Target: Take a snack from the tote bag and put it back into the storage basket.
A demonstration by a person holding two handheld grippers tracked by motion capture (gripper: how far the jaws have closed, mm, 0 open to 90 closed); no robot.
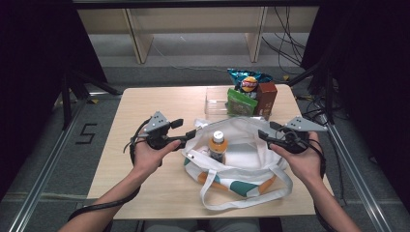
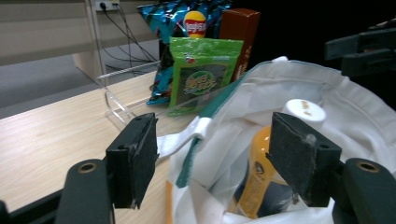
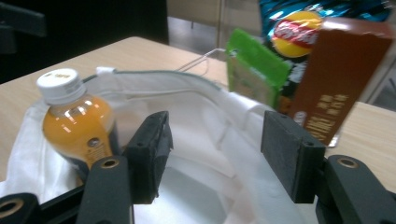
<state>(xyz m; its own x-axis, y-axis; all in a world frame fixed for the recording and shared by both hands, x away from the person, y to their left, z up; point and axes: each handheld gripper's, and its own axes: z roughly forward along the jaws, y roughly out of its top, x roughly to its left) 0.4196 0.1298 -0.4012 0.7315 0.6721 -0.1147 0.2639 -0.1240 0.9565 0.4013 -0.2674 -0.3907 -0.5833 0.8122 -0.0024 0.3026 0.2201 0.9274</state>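
- White cloth bag point(image 1: 244, 159) with teal and orange trim lies on the wooden counter point(image 1: 145, 104), its mouth open upward and its straps trailing toward the person's side.
- Bottle point(image 1: 218, 145) of orange drink, white cap, stands upright inside the bag, toward the bag's left side.
- Left gripper point(image 1: 186, 137) is held in the left hand point(image 1: 147, 154) at the bag's left rim. Jaws stand wide; in the left gripper view the rim point(image 2: 187, 135) runs between the pads, but neither pad presses on it. The bottle point(image 2: 264, 172) shows beyond, inside the bag.
- Right gripper point(image 1: 264, 134) is held in the right hand point(image 1: 302, 162) at the bag's right rim. Jaws stand wide; in the right gripper view the white lining point(image 3: 210, 154) lies in the gap, and no pad is seen pressing on the cloth.
- Clear tray point(image 1: 215, 104) sits at the counter's far side, just behind the bag.
- Green packet point(image 1: 241, 102), blue crisp bag point(image 1: 247, 82) and brown box point(image 1: 267, 98) stand together at the tray, well apart from both grippers.
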